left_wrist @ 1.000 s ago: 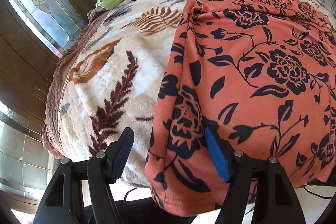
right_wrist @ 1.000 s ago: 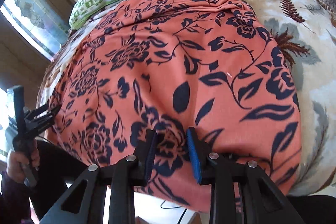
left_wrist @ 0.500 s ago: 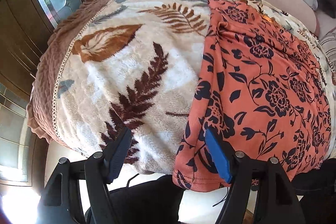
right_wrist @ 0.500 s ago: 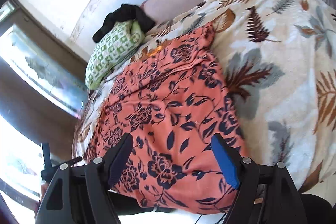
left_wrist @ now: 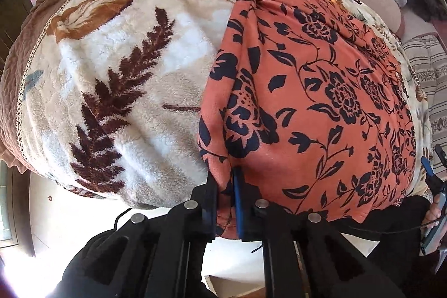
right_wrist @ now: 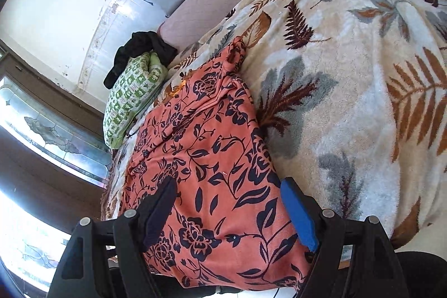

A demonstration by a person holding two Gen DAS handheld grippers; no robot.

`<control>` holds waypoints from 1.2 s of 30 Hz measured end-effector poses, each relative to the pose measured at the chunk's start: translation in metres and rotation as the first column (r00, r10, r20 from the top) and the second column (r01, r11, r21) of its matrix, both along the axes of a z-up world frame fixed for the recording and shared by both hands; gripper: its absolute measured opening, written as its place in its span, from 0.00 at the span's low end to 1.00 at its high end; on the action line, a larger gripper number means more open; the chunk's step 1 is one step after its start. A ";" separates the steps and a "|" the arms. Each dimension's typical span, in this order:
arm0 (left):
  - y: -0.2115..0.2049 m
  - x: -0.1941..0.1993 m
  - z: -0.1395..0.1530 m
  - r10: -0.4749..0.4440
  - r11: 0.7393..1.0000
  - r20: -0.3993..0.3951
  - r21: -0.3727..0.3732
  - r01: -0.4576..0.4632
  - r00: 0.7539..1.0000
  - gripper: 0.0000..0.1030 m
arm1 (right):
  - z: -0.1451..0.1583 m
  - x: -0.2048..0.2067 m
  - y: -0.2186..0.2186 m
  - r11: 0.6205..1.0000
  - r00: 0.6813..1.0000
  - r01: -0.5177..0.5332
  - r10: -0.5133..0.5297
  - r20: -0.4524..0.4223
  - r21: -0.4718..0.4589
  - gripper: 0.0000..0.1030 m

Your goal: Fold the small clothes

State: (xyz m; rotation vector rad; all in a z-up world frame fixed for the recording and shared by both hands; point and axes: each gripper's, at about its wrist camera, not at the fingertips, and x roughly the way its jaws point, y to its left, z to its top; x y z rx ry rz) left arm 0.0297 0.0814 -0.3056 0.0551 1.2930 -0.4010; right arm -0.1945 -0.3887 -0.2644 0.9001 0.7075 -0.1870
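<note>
Early in the fold, by the look of it: orange floral garment (left_wrist: 321, 91) spread flat on the leaf-patterned fleece blanket (left_wrist: 117, 80), single layer as far as visible, no crease made yet, near hem hanging over the bed's front edge

Left gripper (left_wrist: 225, 203) just closed, pinching the near left corner of the hem between its pads

Right gripper (right_wrist: 229, 214) wide apart above the near right part of the cloth, holding nothing, pads not pressing, fabric merely under the gap

Left to do, probably: a grasp at the right corner, then hem carried up toward the far end and further folds after that

Plenty of bare blanket either side of the garment for laying or shifting it; far end tighter, with a green patterned pillow (right_wrist: 131, 99) and a black garment (right_wrist: 139, 49) close to the upper edge

Front edge of the bed a drop-off, so any slack there likely to slide down
</note>
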 end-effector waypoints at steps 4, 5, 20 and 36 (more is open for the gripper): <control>-0.003 0.004 -0.008 0.003 0.999 -0.047 0.055 -0.001 0.999 0.64 | -0.013 -0.002 -0.009 0.999 0.998 0.011 -0.008 -0.055 0.048 0.77; -0.004 0.003 -0.010 0.002 0.999 -0.039 0.053 0.000 0.999 0.68 | -0.017 -0.003 -0.011 0.998 0.998 0.012 -0.007 -0.067 0.062 0.77; 0.003 0.018 0.003 -0.006 1.000 -0.019 -0.018 0.005 1.000 0.07 | -0.025 0.024 0.044 0.959 0.935 -0.270 0.241 -0.260 -0.083 0.08; -0.003 0.065 0.079 -0.022 0.953 0.040 -0.300 0.033 0.999 0.07 | 0.032 0.055 0.004 0.957 0.968 -0.225 0.198 0.154 0.184 0.07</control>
